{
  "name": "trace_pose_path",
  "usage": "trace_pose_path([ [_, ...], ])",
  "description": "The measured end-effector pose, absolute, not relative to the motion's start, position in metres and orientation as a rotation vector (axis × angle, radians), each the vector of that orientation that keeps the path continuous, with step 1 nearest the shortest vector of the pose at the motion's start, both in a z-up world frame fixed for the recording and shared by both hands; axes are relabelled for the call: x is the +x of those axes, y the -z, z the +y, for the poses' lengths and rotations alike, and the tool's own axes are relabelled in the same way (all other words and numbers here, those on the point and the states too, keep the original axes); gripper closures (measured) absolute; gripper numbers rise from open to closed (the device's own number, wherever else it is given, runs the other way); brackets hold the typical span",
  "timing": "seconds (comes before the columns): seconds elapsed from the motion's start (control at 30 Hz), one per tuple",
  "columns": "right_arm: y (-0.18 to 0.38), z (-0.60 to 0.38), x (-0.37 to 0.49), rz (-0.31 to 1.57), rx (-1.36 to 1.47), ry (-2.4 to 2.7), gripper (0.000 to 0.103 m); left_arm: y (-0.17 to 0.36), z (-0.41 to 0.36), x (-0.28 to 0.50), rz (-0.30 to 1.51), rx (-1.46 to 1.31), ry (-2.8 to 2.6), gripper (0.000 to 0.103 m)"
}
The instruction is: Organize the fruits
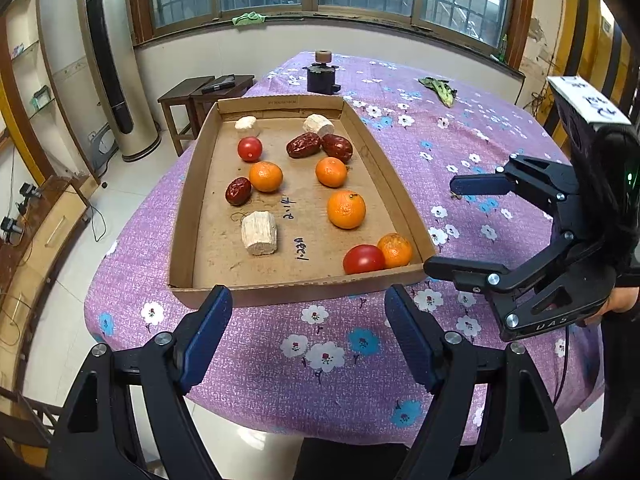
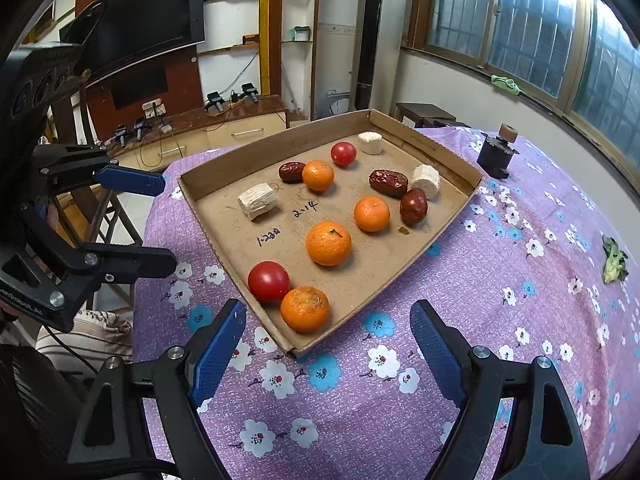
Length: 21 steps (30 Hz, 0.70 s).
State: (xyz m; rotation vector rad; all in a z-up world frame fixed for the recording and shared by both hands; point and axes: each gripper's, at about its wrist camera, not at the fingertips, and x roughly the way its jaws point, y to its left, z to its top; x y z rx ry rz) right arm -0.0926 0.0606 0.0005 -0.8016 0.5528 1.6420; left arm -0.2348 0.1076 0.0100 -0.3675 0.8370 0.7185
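Cardboard tray (image 2: 434, 246) on the floral cloth holds all the fruit; my right gripper (image 2: 328, 346) hangs wide and empty just short of its near corner, where an orange (image 2: 304, 309) touches a tomato (image 2: 268, 281). My left gripper (image 1: 308, 328), also wide and empty, sits short of the tray's near wall

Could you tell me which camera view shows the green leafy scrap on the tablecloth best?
The left wrist view: the leafy scrap lies whole beyond the cardboard tray. In the right wrist view it sits at the far right edge, stretched by the lens.
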Motion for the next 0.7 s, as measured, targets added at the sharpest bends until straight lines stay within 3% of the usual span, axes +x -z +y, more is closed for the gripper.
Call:
trace_pose_path([
  [0.7, 0.002, 0.0654, -0.1019, 0.551, -0.841, -1.659, 0.017, -0.0141, 0.1129, -0.2436, 0.797, -0.381, -0.751, 0.024],
])
